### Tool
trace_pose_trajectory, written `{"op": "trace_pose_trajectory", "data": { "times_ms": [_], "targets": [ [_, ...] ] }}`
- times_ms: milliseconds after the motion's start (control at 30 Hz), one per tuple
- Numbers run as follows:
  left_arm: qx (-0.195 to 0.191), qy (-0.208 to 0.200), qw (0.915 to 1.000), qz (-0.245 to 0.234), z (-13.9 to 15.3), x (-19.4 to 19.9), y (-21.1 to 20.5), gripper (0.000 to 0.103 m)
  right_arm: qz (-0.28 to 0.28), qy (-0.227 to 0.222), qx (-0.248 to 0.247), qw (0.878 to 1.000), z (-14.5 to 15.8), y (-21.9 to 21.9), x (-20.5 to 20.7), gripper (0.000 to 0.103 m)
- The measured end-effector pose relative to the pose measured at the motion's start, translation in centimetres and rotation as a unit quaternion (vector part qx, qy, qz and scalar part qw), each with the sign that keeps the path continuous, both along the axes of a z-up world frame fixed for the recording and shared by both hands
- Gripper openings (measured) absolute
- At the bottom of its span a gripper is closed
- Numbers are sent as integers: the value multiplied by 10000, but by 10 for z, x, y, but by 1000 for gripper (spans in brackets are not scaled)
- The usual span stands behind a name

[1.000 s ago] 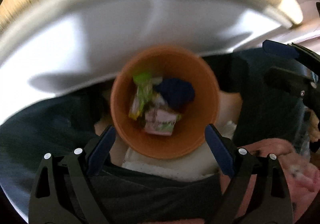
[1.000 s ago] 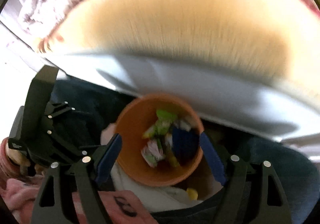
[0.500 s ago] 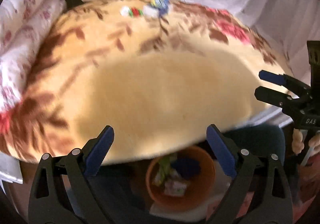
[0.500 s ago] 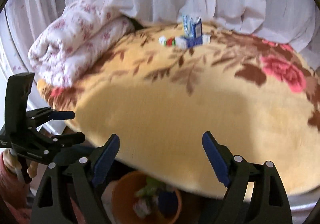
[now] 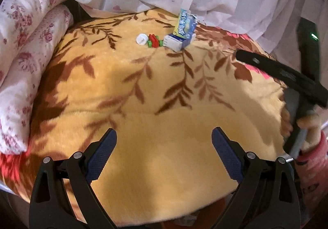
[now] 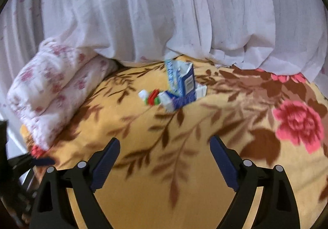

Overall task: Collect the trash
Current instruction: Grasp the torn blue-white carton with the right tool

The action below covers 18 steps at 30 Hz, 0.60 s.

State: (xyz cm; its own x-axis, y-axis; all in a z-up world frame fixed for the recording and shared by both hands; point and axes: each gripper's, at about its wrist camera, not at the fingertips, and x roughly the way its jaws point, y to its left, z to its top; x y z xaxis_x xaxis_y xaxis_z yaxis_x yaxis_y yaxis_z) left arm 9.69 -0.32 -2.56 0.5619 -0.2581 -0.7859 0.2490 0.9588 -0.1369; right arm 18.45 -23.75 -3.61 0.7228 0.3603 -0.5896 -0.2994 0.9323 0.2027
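A small pile of trash lies at the far side of the bed: a torn blue-and-white carton [image 5: 183,31] [image 6: 180,85], a white cap [image 5: 141,39] [image 6: 142,93] and a red-and-green piece [image 5: 154,41] [image 6: 153,99]. My left gripper [image 5: 164,155] is open and empty over the near part of the yellow flowered blanket [image 5: 143,106]. My right gripper [image 6: 165,162] is open and empty too, well short of the pile. The right gripper's body shows at the right edge of the left wrist view [image 5: 287,77]. A sliver of the orange bin shows at the bottom edge [image 5: 205,222].
A folded white-and-pink flowered quilt [image 5: 24,65] [image 6: 55,89] lies along the left side of the bed. A white sheer curtain [image 6: 164,14] hangs behind the bed and drapes onto its far edge.
Both grippers have lifted from looking down into the orange bin to facing across the bed. The bin has dropped almost out of view and the trash pile has come nearer.
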Motion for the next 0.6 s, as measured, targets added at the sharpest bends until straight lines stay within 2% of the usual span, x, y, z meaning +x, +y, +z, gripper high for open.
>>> {"op": "trace_pose_trajectory", "data": {
  "times_ms": [333, 600],
  "targets": [
    [-83, 137, 9998, 133, -18, 50, 17, 91, -234, -21, -348, 9991, -18, 39, 130, 88],
    [-196, 227, 9993, 207, -29, 72, 25, 91, -511, 18, -461, 9976, -32, 56, 189, 87]
  ]
}}
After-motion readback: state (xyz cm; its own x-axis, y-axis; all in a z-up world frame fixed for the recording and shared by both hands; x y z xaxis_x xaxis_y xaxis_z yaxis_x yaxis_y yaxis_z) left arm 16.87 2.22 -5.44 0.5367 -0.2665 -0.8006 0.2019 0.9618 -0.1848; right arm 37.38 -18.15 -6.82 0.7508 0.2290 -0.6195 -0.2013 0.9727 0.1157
